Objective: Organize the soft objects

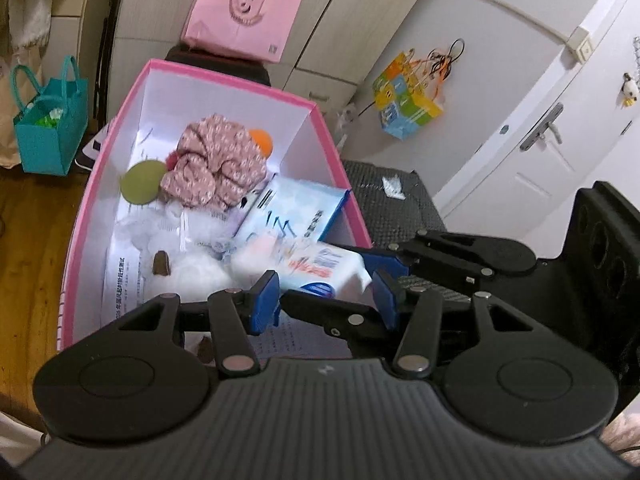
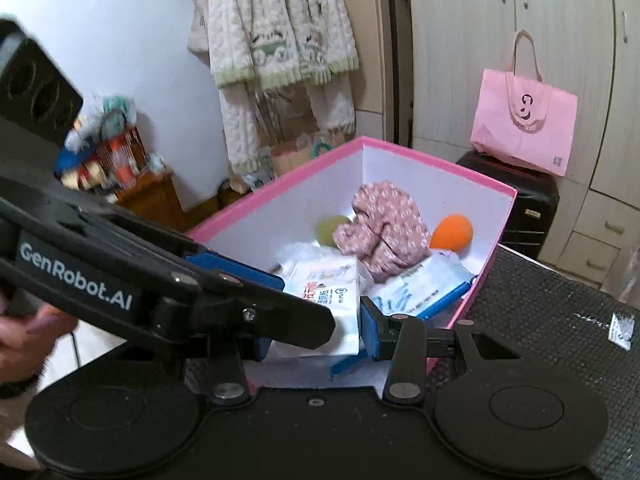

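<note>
Over the near end of the pink box (image 1: 320,110), we carry a white tissue pack (image 1: 316,266) with both tools. Our right tool (image 2: 316,320) is clamped on its short sides. Our left tool (image 1: 326,300) has its pads apart, with the pack and the right tool's finger crossing between them; we cannot tell whether it grips. The pack's long axis points into the box, toward the floral cloth (image 1: 218,160).
</note>
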